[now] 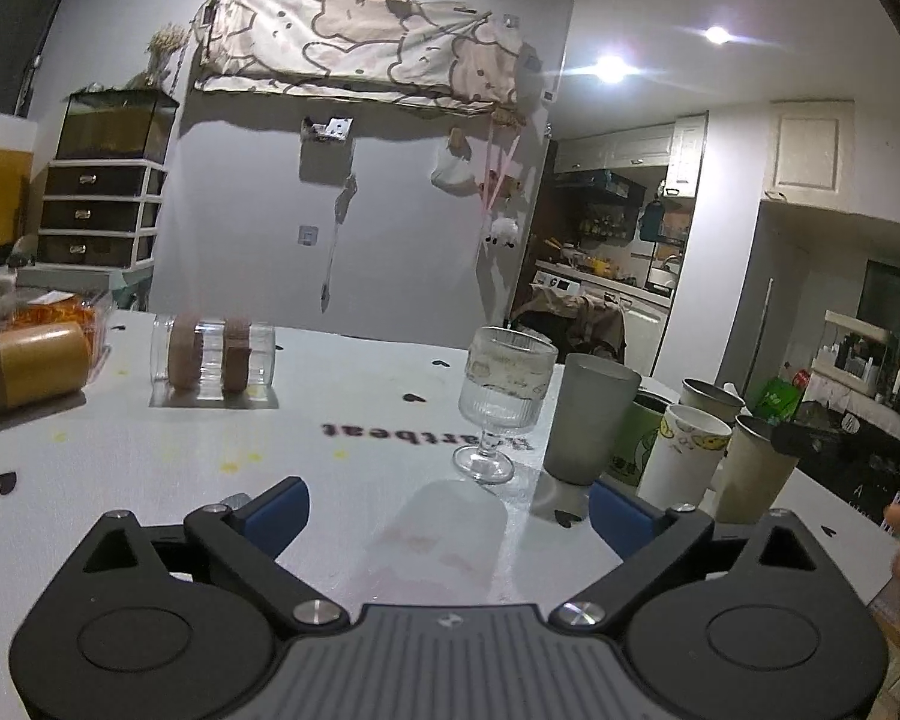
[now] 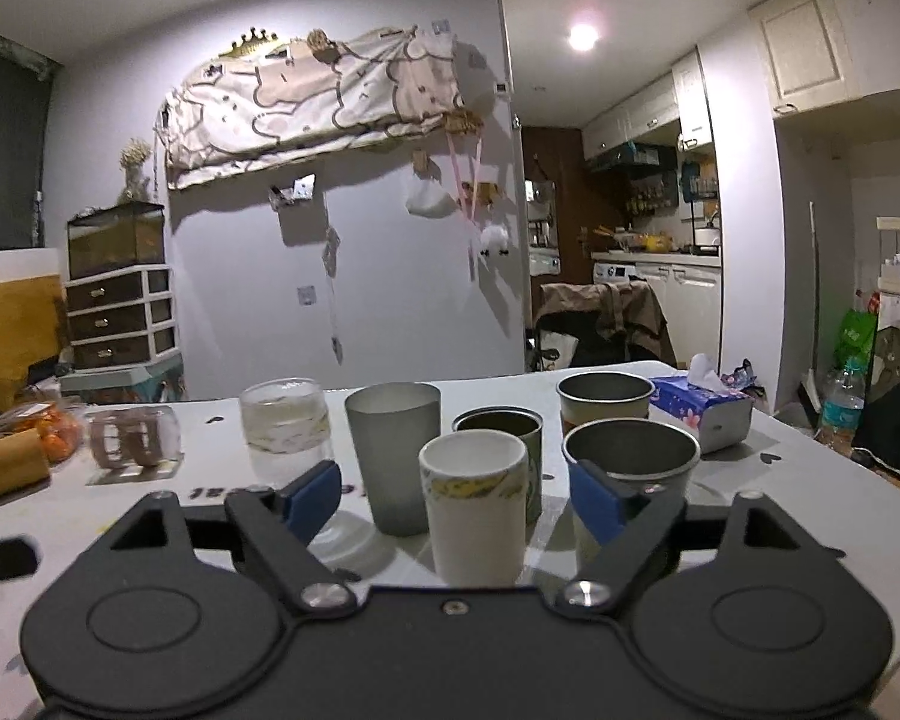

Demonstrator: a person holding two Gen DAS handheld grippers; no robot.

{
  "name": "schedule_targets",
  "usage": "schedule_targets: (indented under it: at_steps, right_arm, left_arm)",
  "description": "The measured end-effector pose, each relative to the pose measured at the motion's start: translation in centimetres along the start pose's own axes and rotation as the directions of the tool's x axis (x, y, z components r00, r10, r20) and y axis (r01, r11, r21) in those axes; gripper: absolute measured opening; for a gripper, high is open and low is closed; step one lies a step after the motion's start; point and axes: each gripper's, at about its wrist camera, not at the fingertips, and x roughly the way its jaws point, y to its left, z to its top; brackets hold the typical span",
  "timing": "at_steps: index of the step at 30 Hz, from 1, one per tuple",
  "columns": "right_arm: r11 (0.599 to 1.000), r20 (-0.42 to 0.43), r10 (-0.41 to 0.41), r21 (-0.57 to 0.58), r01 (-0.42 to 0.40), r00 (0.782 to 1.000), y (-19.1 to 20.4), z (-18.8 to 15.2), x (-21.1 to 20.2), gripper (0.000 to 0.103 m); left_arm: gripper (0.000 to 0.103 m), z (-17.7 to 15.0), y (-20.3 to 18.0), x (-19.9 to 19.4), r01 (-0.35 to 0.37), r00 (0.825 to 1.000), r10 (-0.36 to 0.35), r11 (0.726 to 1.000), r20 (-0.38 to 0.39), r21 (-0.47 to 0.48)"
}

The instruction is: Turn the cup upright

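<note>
A clear glass cup with two brown bands (image 1: 213, 360) lies on its side on the white table, far left; it also shows in the right wrist view (image 2: 133, 436). A yellow cup (image 1: 30, 367) lies on its side further left, also in the right wrist view (image 2: 9, 463). My left gripper (image 1: 444, 513) is open and empty, well short of both. My right gripper (image 2: 453, 495) is open, its jaws on either side of an upright white paper cup (image 2: 477, 516), not touching it.
Upright cups cluster at the right: a stemmed glass (image 1: 501, 402), a frosted grey tumbler (image 1: 588, 417), a white paper cup (image 1: 681, 456), metal cups (image 2: 630, 462). A tissue pack (image 2: 702, 408) lies behind them. Oranges in a bag (image 1: 66, 315) sit far left.
</note>
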Motion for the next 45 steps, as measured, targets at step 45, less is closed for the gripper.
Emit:
schedule_targets:
  at_steps: [45]
  right_arm:
    - [0.999,-0.008,-0.021,-0.049,0.021,1.000,1.2,-4.2,-5.0,0.103]
  left_arm:
    - [0.103,-1.6,-2.4,-0.8,-0.057,0.998,0.058,0.992,-0.013,0.110]
